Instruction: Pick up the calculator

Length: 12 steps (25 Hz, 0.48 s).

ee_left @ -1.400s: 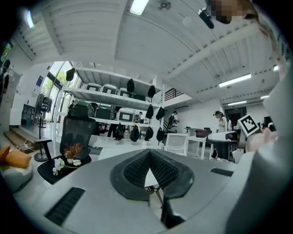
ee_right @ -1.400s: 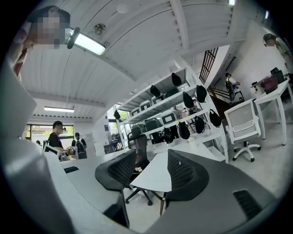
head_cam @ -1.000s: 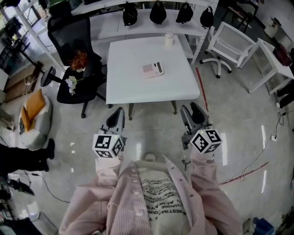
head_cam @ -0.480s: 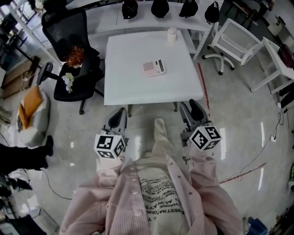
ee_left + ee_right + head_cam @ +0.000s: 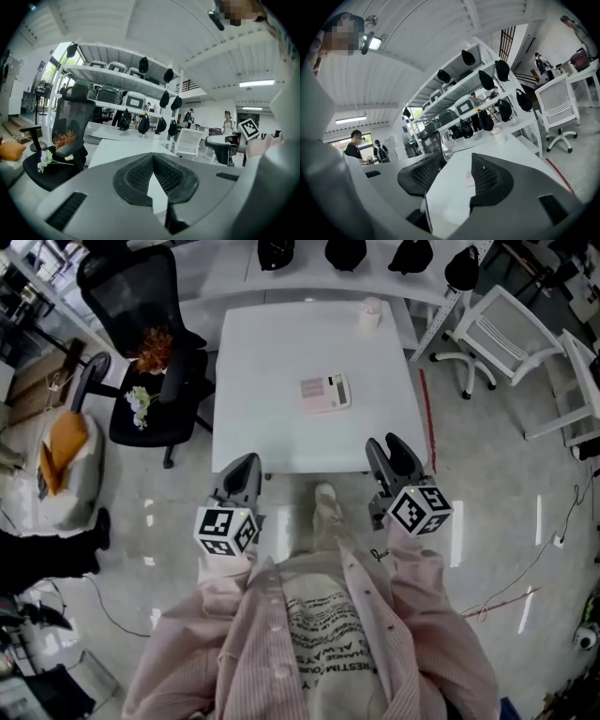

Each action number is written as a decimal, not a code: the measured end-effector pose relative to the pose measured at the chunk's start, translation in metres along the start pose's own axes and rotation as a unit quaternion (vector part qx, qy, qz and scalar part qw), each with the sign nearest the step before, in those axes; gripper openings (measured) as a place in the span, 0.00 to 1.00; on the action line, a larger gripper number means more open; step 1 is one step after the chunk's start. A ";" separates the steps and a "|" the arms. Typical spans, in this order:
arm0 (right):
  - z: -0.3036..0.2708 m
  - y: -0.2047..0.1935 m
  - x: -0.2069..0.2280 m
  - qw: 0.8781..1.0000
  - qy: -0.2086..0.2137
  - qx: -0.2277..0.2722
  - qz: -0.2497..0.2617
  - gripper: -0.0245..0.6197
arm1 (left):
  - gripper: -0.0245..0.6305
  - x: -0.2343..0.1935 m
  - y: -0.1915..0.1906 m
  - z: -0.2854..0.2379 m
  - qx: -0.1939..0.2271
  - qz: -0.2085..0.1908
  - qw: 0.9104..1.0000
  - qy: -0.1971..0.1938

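The calculator [image 5: 325, 392], pink-and-white with a grey keypad, lies flat right of centre on the white table [image 5: 262, 352]. In the right gripper view a pale piece of the calculator [image 5: 468, 179] shows between the jaws, far off. My right gripper [image 5: 389, 455] hangs open at the table's near edge, nothing between its fingers. My left gripper [image 5: 242, 471] is shut and empty, also at the near edge, left of the calculator. In the left gripper view the left gripper [image 5: 153, 158] has its pads meeting at the tips; the calculator is not seen there.
A white cup [image 5: 371, 313] stands at the table's far right corner. A black office chair [image 5: 150, 343] holding flowers is left of the table, a white chair [image 5: 497, 329] right of it. Shelves with black helmets [image 5: 347, 251] run behind. An orange cushion [image 5: 64, 442] lies at left.
The person has walked toward the table; it and the calculator now sit nearer, and both grippers have reached its near edge. Jaw states look unchanged.
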State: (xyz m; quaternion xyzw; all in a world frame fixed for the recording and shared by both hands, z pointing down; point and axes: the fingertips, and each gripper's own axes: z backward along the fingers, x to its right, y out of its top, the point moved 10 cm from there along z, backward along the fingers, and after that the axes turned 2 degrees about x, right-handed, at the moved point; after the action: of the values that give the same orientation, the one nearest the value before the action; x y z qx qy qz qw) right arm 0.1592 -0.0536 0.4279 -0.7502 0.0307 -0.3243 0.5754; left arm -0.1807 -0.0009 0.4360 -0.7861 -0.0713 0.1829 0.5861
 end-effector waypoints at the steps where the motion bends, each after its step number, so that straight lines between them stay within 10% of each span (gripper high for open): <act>1: -0.010 0.002 0.005 1.000 0.002 -0.007 -0.003 0.33 | 0.04 -0.002 0.000 -0.009 -0.004 0.004 1.000 0.001; 12: -0.107 -0.008 0.073 0.995 0.012 -0.078 -0.054 0.33 | 0.04 -0.014 -0.015 -0.110 -0.068 0.042 0.997 0.008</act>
State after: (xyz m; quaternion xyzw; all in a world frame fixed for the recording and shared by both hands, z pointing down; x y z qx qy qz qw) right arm 0.1587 -0.1716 0.4812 -0.7898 0.0222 -0.3601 0.4960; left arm -0.1511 -0.0995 0.4800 -0.8276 -0.0460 0.1960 0.5239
